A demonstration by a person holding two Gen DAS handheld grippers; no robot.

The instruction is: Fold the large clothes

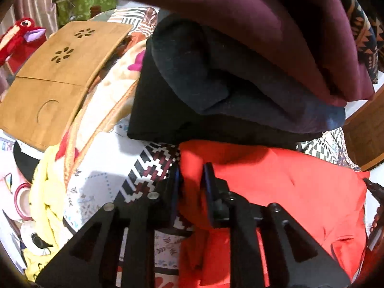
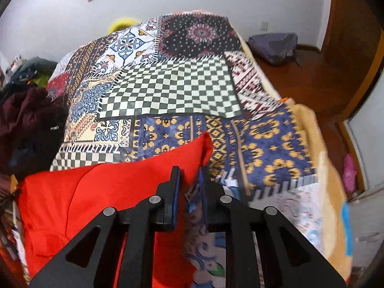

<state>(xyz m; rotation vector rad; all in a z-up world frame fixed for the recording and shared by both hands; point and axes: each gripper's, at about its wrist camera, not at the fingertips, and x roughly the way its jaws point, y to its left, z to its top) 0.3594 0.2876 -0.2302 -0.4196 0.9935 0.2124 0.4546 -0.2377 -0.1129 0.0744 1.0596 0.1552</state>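
A bright red garment (image 1: 283,192) lies on the patterned bedspread (image 1: 144,168). My left gripper (image 1: 190,180) is shut on the garment's left edge, with red cloth pinched between the jaws. In the right wrist view the same red garment (image 2: 100,192) spreads to the lower left. My right gripper (image 2: 189,182) is closed on its right corner, which rises to a point just ahead of the fingertips.
A stack of folded dark clothes, maroon (image 1: 252,19), navy (image 1: 216,76) and black, sits just ahead of the left gripper. A wooden lap board (image 1: 55,72) and yellow cloth (image 1: 45,192) lie left. The patchwork bedspread (image 2: 172,88) runs to the bed edge, wooden floor (image 2: 312,79) beyond.
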